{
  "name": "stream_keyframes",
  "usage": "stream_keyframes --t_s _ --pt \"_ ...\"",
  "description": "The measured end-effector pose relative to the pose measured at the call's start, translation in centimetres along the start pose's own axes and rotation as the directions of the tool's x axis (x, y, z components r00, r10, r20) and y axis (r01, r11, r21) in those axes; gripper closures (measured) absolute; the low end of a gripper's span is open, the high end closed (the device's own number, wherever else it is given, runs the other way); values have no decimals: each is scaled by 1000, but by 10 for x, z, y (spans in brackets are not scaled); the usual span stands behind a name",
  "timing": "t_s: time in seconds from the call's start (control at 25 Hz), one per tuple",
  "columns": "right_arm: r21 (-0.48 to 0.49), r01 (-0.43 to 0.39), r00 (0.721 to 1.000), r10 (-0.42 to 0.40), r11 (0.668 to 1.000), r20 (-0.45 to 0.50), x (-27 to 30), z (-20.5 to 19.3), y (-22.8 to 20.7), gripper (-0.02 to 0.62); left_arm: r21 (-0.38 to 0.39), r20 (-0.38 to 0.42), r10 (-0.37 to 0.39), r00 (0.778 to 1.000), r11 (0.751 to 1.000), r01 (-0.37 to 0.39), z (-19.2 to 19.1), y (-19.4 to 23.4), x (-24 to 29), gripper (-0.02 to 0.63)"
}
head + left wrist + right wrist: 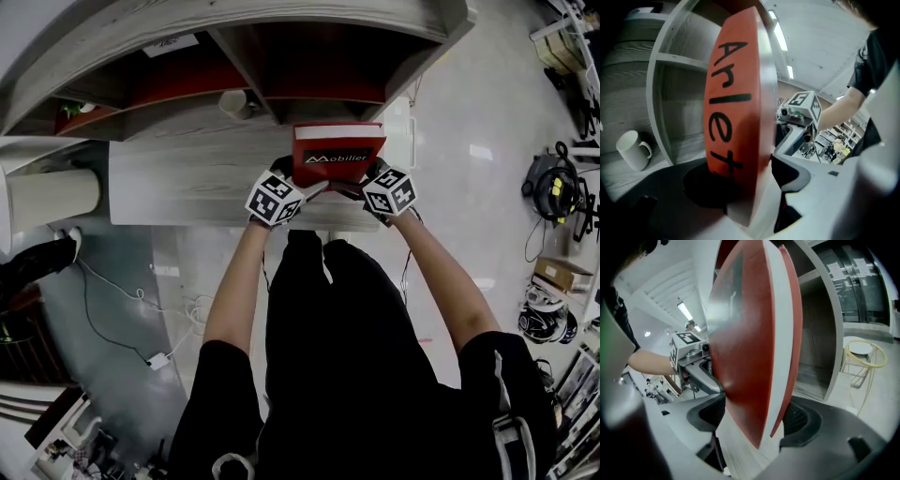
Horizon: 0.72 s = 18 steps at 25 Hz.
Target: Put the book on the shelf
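Head view: one red book (337, 157) upright on shelf (234, 28) front ledge; one mug (234, 101) on shelf too. Two grippers: left gripper (294, 187) clamps book's spine end; right gripper (369, 187) jaws wide apart, book between them.

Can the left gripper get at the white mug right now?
Probably not yet. The left gripper has the red book standing between its jaws, the right gripper opposite. The mug sits further left, beyond the divider, nothing in front of it; the book must be left first.
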State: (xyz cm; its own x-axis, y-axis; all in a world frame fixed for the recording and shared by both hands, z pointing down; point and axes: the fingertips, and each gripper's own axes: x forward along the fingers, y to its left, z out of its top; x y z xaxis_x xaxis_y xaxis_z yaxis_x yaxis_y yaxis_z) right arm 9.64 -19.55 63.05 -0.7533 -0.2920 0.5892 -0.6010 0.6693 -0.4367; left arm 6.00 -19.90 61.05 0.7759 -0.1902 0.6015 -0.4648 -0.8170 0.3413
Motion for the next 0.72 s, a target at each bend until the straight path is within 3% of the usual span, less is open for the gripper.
stream_keyframes --t_s 0.32,0.72 --pt "-40 68 997 -70 997 -37 21 5 -31 241 -4 -34 6 999 1000 -6 -3 34 20 310" --pt "-182 197 976 -210 963 -56 45 7 -61 256 13 -87 27 996 1000 -26 -16 74 31 304"
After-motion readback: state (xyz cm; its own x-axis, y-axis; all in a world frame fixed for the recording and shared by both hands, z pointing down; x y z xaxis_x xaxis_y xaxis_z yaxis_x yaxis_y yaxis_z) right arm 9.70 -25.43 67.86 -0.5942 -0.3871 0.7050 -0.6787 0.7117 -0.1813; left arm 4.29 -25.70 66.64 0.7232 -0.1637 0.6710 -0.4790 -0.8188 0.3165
